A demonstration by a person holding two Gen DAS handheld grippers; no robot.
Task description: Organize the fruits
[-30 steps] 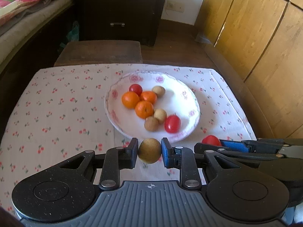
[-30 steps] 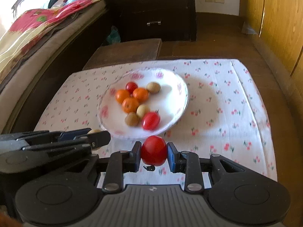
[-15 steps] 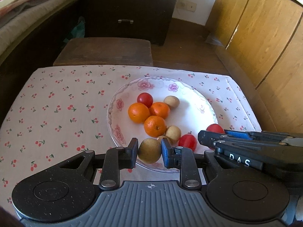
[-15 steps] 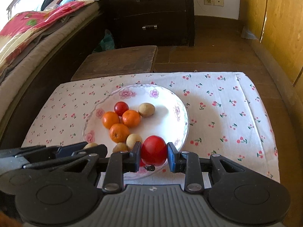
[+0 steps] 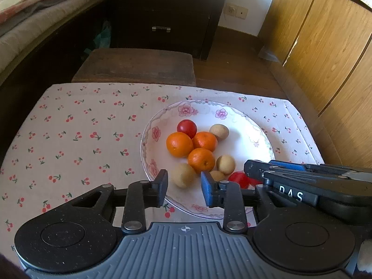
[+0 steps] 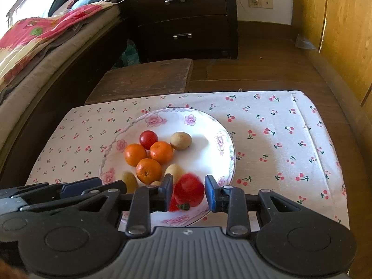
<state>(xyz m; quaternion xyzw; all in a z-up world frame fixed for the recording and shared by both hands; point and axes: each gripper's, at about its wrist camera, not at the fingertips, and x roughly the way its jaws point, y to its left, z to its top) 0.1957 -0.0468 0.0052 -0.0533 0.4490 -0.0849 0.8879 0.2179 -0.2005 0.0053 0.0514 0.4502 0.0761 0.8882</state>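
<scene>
The round tan-brown fruit (image 5: 183, 175) sits on the white floral-rimmed plate (image 5: 251, 125), right between the left gripper (image 5: 184, 184)'s fingers, but the jaws are opening and there's a clear gap on both sides, so nothing's gripped there. Over on the right gripper (image 6: 188, 191), the shiny red tomato (image 6: 188, 191) hangs between the pads above the plate's near rim; it's blurry and there's a sliver of daylight on either side, so can't tell if it's actually pinched. Three oranges (image 5: 179, 144) crowd the plate's middle, leaving its far right side bare. Loads of open cherry-print tablecloth (image 5: 76, 137) to the left. Only the right camera shows the tomato's green stem end.
</scene>
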